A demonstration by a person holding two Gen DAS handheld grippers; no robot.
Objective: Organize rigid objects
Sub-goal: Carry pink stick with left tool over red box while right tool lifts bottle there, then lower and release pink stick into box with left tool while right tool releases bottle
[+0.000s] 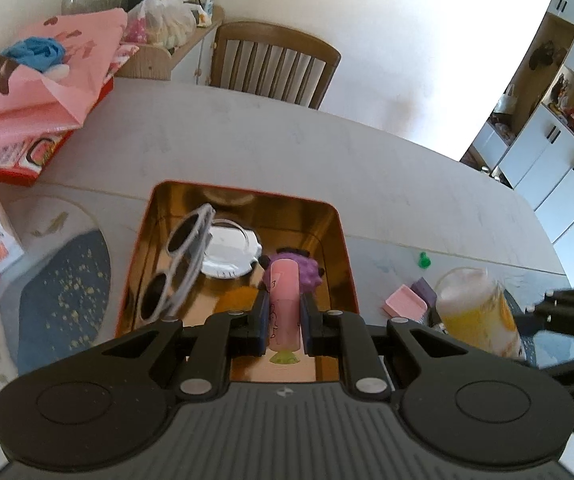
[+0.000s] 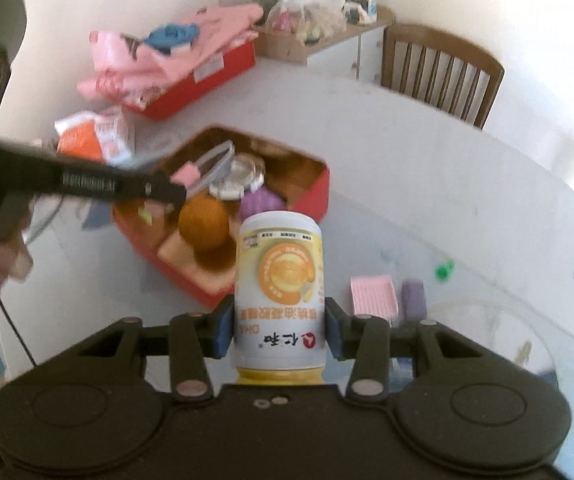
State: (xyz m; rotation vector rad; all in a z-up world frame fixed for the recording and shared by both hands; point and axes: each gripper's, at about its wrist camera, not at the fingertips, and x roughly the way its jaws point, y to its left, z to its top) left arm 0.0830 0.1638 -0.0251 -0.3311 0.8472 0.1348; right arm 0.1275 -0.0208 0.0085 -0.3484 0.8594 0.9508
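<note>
Honestly, both tools crowd the red tin (image 1: 343,240): left tool (image 1: 283,316) clamping a pink tube (image 1: 284,304) above it, right tool (image 2: 279,324) gripping a yellow bottle (image 2: 279,296) beside it; they could collide, or knock the leaning sunglasses (image 1: 183,256).

A pale marbled table (image 1: 271,140) fills the room's middle, with a wooden slat-back chair (image 1: 273,62) pushed against its far edge. Behind stands a plain white wall (image 1: 407,20), brightly lit. A low wooden shelf (image 1: 175,50) sits left of the chair. White cupboards (image 1: 559,152) with open wooden niches line the right side.
</note>
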